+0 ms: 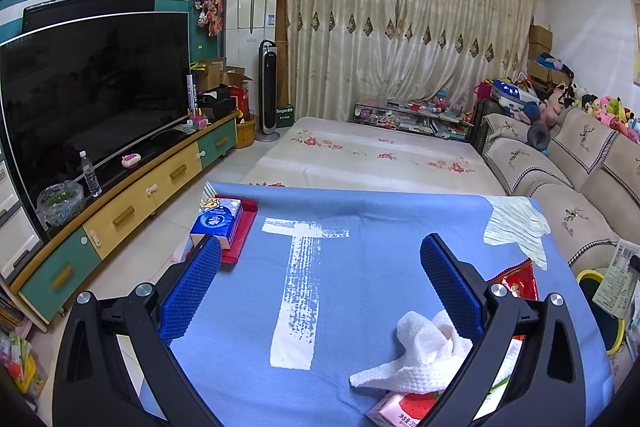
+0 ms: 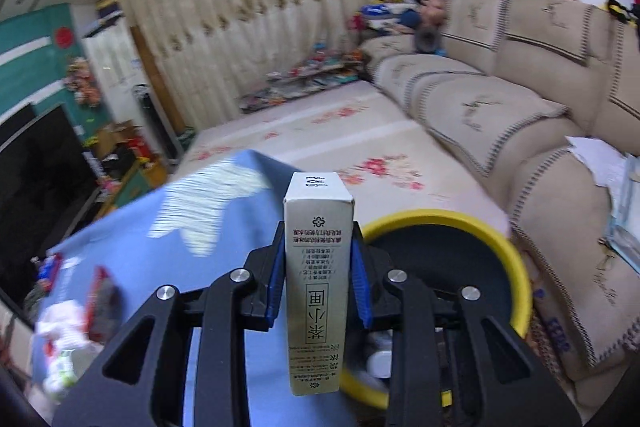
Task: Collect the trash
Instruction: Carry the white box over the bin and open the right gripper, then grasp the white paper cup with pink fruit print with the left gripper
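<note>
My left gripper (image 1: 320,267) is open and empty above the blue tablecloth (image 1: 360,227). A crumpled white tissue (image 1: 420,351) lies by its right finger (image 1: 448,279), with a pink carton (image 1: 404,407) below it and a red wrapper (image 1: 518,283) behind. My right gripper (image 2: 318,267) is shut on a tall white paper box (image 2: 318,291) with Chinese print, held upright beside the yellow-rimmed trash bin (image 2: 504,243). The tissue (image 2: 60,323) and the red wrapper (image 2: 100,299) show blurred at lower left in the right wrist view.
A blue tissue pack (image 1: 218,221) sits on a red tray (image 1: 240,239) at the table's left. The bin's yellow rim (image 1: 592,275) shows right of the table. A beige sofa (image 2: 520,131) stands on the right, a TV cabinet (image 1: 132,203) on the left, a floral mat (image 1: 360,155) ahead.
</note>
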`<state>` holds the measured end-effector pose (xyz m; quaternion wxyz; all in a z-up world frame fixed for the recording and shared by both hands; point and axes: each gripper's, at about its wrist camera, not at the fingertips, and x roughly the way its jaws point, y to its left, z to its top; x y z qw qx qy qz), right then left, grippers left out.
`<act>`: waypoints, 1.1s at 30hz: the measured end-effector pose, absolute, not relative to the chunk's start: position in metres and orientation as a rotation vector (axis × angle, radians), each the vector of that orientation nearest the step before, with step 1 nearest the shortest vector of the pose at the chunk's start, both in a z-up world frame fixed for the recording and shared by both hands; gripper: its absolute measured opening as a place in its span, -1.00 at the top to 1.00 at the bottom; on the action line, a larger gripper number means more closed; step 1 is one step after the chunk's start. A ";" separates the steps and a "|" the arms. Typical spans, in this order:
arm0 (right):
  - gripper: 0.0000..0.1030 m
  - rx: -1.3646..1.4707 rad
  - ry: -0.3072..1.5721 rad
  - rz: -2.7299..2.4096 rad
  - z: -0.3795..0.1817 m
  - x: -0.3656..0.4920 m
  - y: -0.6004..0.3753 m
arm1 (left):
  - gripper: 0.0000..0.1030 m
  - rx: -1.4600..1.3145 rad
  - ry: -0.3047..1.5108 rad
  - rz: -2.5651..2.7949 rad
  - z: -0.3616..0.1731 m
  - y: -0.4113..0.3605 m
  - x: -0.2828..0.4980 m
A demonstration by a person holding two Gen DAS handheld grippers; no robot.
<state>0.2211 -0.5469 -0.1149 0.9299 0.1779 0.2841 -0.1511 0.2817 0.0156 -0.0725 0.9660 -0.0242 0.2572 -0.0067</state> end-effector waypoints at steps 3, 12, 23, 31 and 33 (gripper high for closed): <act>0.41 0.370 0.629 -0.370 -0.134 0.228 -0.565 | -0.91 -0.045 0.528 -0.014 -0.075 0.015 0.284; 0.16 0.340 0.661 -0.450 -0.156 0.234 -0.575 | -0.91 -0.043 0.533 -0.023 -0.075 0.015 0.284; -0.01 0.347 0.643 -0.439 -0.145 0.201 -0.557 | -0.91 -0.005 0.528 -0.087 -0.053 0.004 0.254; -0.02 0.382 0.626 -0.378 -0.144 0.183 -0.545 | -0.91 0.067 0.582 -0.091 -0.046 0.006 0.181; -0.02 0.384 0.621 -0.354 -0.143 0.181 -0.541 | -0.91 0.079 0.622 -0.106 -0.053 0.006 0.164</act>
